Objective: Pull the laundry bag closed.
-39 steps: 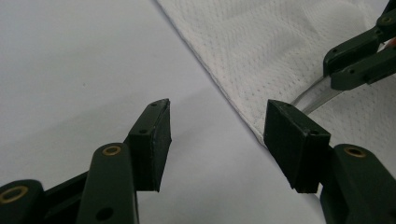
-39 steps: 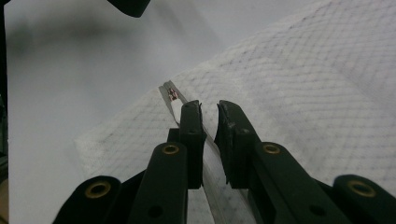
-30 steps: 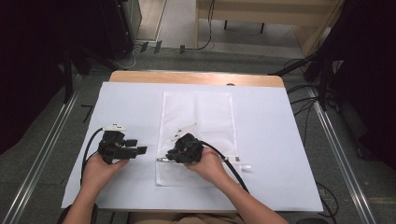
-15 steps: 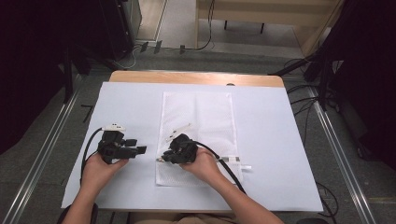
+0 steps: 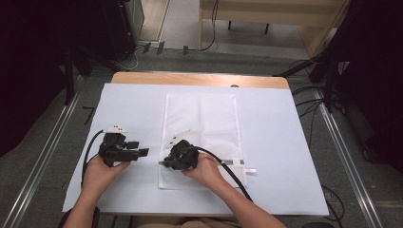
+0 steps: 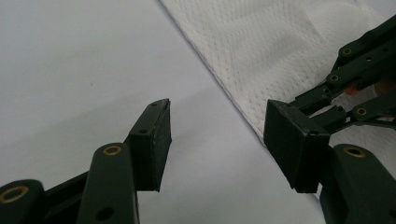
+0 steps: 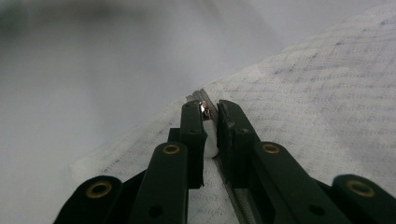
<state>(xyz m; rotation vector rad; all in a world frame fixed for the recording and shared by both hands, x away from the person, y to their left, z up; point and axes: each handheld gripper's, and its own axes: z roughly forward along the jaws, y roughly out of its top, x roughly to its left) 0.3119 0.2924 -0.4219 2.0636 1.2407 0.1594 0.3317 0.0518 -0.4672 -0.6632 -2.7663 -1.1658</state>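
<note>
Bag: a white mesh bag (image 5: 202, 137) lies flat in the middle of the table, its long side running away from the person. It is see-through with tiny holes all over.

Zip: a zip runs along the near end of the bag. Its small white pull (image 7: 210, 135) sits near the bag's near left corner.

Right tongs: the right gripper (image 5: 167, 163) rests on the near left part of the bag, pointing to the left in the high view. In the right gripper view its two black jaws are almost together, and the white pull is pinched between them. A small shiny metal bit shows at the top of the pull. The jaws have just closed a little more on it.

Left tongs: the left gripper (image 5: 141, 153) is on the bare sheet, just to the left of the bag and near the right gripper. Its jaws are wide apart, with nothing between them. In the left gripper view the bag's edge runs past its jaw, but I cannot tell if it touches.

Hands: the person's hands hold both grippers low over the table.

Table: a pale sheet (image 5: 280, 142) covers the wooden table (image 5: 199, 80).

Cables: a black cable (image 5: 228, 171) trails from the right gripper back towards the person.
</note>
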